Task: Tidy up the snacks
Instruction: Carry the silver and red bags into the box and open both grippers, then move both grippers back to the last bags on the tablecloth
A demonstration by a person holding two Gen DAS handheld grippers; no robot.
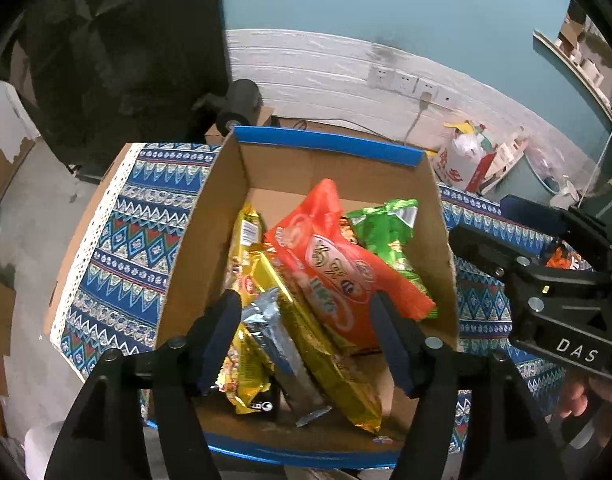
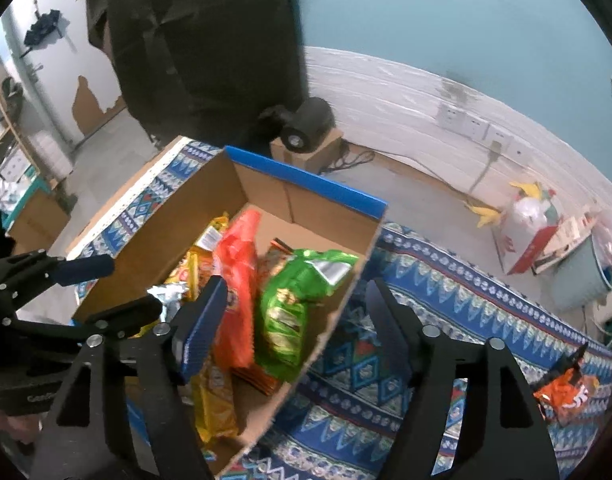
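An open cardboard box [image 1: 210, 216] with blue edges stands on a patterned blue tablecloth [image 1: 118, 248]. It holds an orange snack bag [image 1: 338, 264], a green bag [image 1: 390, 236], gold packs [image 1: 306, 332] and a silver pack [image 1: 274, 328]. My left gripper [image 1: 306, 316] is open and empty above the box's near side. My right gripper [image 2: 294, 300] is open and empty over the box's right wall [image 2: 334, 324]. The orange bag [image 2: 236, 280] and green bag [image 2: 290, 304] also show in the right wrist view. An orange snack pack [image 2: 566, 394] lies on the cloth at the right.
A black speaker [image 2: 306, 124] on a small carton stands on the floor behind the table. A white plastic bag [image 2: 522, 228] and boxes stand by the wall with sockets [image 1: 402, 82]. The right gripper's body [image 1: 546, 288] shows right of the box.
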